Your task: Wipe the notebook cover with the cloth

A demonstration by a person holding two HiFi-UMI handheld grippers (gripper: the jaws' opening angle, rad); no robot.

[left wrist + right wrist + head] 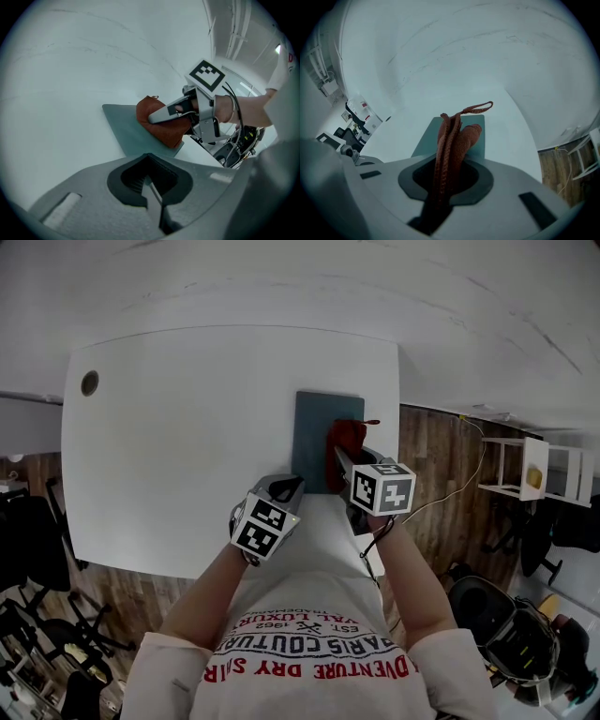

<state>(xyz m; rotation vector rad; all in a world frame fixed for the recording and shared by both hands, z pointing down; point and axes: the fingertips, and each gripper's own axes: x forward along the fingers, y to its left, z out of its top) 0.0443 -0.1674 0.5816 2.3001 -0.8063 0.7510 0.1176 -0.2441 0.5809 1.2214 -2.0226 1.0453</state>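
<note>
While your right gripper (343, 461) pinches the cloth (348, 436), left gripper (287, 488) closed and empty, the seemingly unpinned notebook (314, 427) may slide.

Cloth (346, 439) on notebook (314, 432), notebook on table (178, 446)

Rough-knit cloth (452, 140), matt notebook cover (311, 437), smooth table (187, 446).

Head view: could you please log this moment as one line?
right gripper: shut on cloth | cloth: red, on notebook cover | left gripper: shut, empty, by notebook's near edge | notebook: flat on table
</note>
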